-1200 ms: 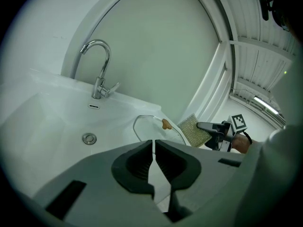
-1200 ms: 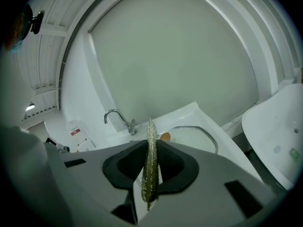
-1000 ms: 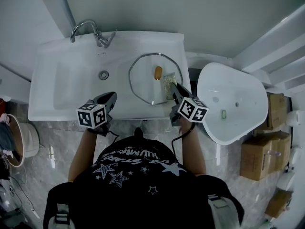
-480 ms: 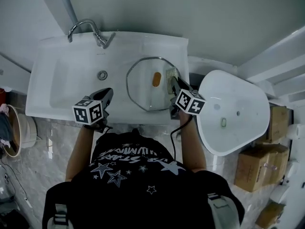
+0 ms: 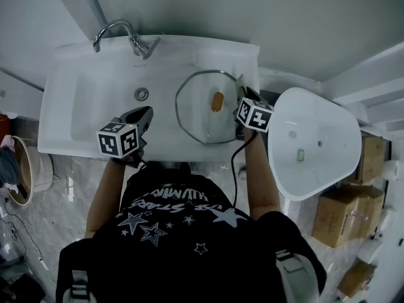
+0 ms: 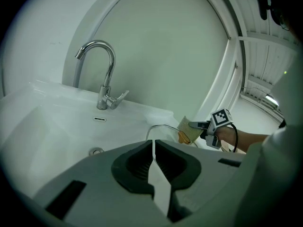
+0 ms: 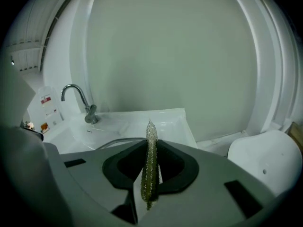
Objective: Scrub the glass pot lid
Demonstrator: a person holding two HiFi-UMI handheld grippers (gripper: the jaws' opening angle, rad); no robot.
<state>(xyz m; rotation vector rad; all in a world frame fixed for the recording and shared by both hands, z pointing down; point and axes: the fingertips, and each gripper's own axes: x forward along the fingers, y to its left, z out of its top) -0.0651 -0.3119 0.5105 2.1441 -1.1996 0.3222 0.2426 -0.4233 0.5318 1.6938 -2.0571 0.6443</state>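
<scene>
A white bathroom with a marbled floor (image 5: 57,175) holds a wide white washbasin (image 5: 76,74) against a pale wall. The right gripper (image 7: 150,145) has its jaws clenched on a thin, glittery yellow-green scouring pad (image 7: 150,167), which stands on edge between them and pokes out past the tips. In the head view this pad sits at the right rim of the glass pot lid (image 5: 199,115); whether it presses on the glass cannot be told. The lid lies flat in the right part of the basin, its amber knob (image 5: 217,101) up. The left gripper (image 6: 154,148) has its jaws closed together with nothing in them, and it hangs over the basin's near edge, left of the lid. A drain (image 5: 142,94) and chrome faucet (image 5: 123,33) lie farther left. A white toilet (image 5: 315,150) and cardboard boxes (image 5: 344,201) stand to the right.
</scene>
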